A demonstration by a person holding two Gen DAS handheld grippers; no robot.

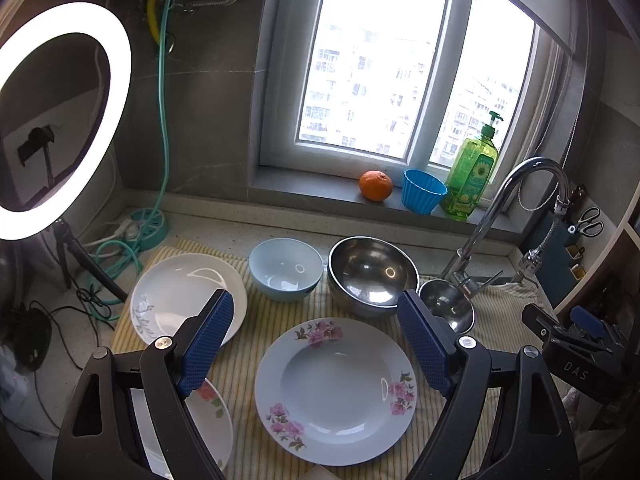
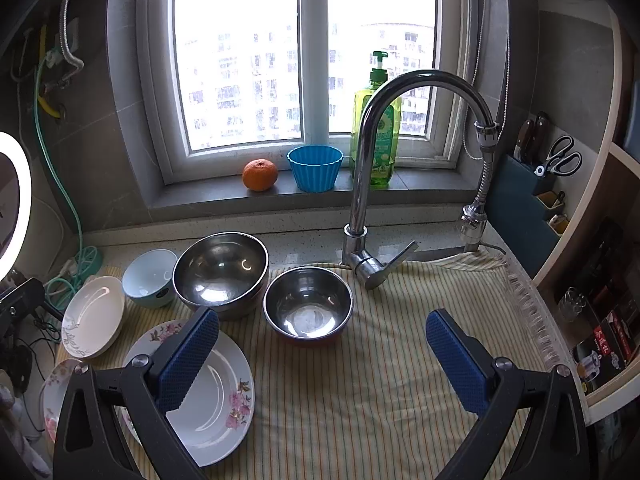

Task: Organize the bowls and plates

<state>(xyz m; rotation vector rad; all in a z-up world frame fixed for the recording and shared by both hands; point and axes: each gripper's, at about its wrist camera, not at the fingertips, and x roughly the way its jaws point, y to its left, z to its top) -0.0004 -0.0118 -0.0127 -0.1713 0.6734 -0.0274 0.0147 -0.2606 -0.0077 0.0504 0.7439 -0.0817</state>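
With both the left gripper (image 1: 316, 344) and right gripper (image 2: 322, 364) spread and empty, we approach the pink-flowered white ceramic plate (image 1: 335, 390) at the near edge of the yellow striped cloth (image 2: 380, 400), pinching its rim squarely.

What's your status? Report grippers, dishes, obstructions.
Left gripper open, right gripper open, both empty. Pink-flowered plate, large steel bowl unstacked on striped cloth. Nothing in the way.

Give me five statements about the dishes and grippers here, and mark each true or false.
1. Both grippers are open and hold nothing. True: left gripper, right gripper.
2. The orange sits inside the blue cup. False: it sits beside it on the sill.
3. The small steel bowl lies right of the large steel bowl. True.
4. The light blue bowl is stacked on a plate. False: it stands on the striped cloth.
5. The pink-flowered plate is empty. True.
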